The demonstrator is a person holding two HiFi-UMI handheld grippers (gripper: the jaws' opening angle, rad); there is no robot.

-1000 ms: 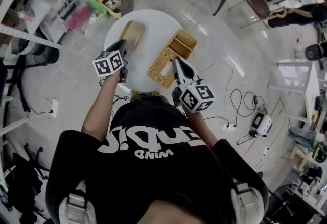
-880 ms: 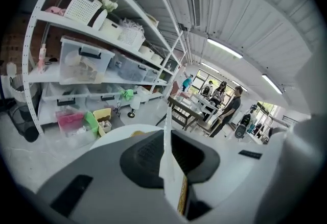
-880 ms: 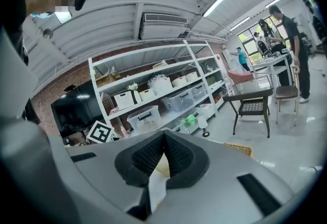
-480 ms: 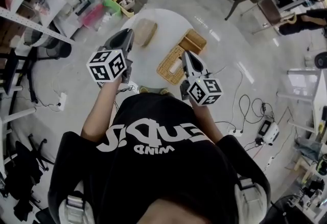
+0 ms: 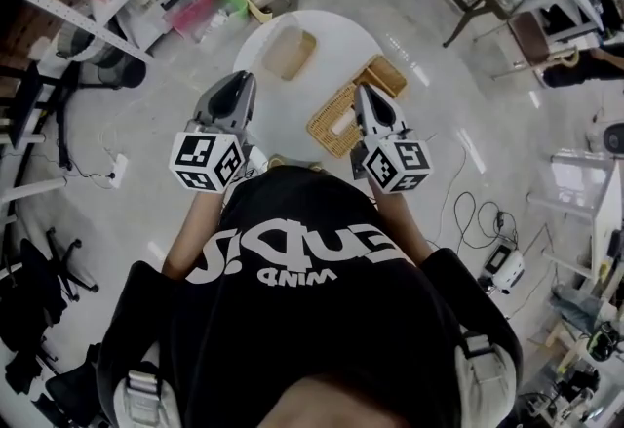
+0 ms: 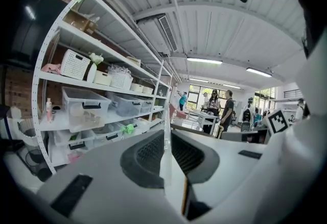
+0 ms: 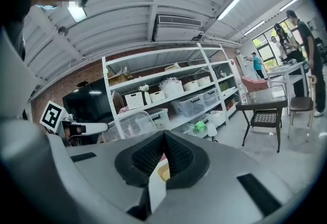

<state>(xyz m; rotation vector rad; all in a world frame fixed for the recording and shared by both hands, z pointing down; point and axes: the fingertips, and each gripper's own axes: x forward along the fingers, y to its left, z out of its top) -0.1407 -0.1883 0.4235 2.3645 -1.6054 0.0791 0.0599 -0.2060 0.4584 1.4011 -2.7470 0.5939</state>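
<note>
Head view shows our left gripper point(image 5: 238, 81) and right gripper point(image 5: 367, 93) held above the round white table point(image 5: 336, 36), both jaws pressed together on nothing. The woven straw basket point(image 5: 320, 124) lies nearest the right one; we think parting the jaws before reaching low would help

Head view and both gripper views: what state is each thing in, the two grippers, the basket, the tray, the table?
round table, upright, two things on it.
wicker basket, open-topped, lying on the table, a white thing inside.
tan tray, lying flat, apart from the basket, looks empty.
left gripper, jaws shut on nothing, held in the air.
right gripper, jaws shut on nothing, held in the air.
</note>
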